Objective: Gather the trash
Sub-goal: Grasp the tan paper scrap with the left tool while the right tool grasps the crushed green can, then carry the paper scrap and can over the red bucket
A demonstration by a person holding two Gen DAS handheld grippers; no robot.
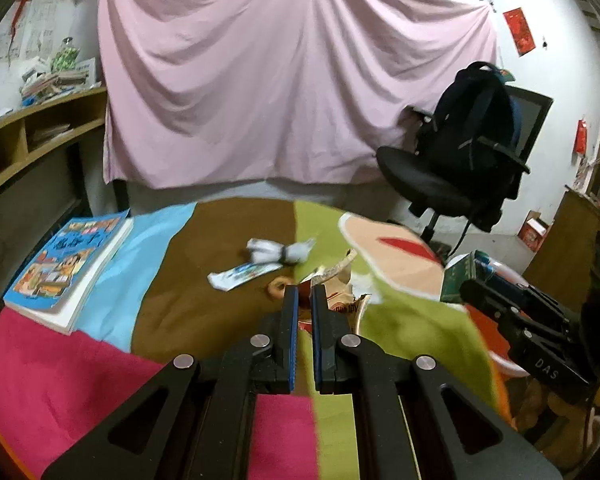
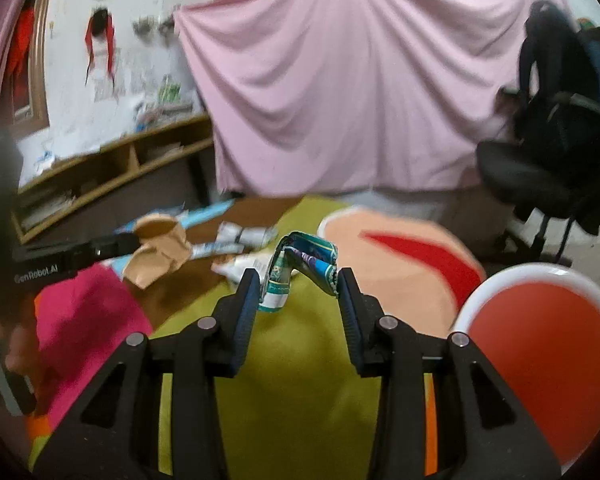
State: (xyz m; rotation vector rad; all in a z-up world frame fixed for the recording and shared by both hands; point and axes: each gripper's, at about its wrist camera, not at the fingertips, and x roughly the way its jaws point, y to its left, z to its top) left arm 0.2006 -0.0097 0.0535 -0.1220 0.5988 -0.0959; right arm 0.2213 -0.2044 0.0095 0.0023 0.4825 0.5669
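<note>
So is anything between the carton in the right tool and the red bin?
Nothing visible. The crushed carton sits between the right tool's fingers, and the red bin lies just to its right with only bare cloth between.

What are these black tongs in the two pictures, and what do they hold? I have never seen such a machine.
They are two hand-held grippers; each carries a camera looking along its fingers. In the left camera's view, the left gripper is nearly shut on a crumpled brown paper cup. In the right camera's view, the right gripper holds a crushed green-blue carton between wider fingers. White wrappers and a book lie on the colourful cloth. A red bin stands at the right.
</note>
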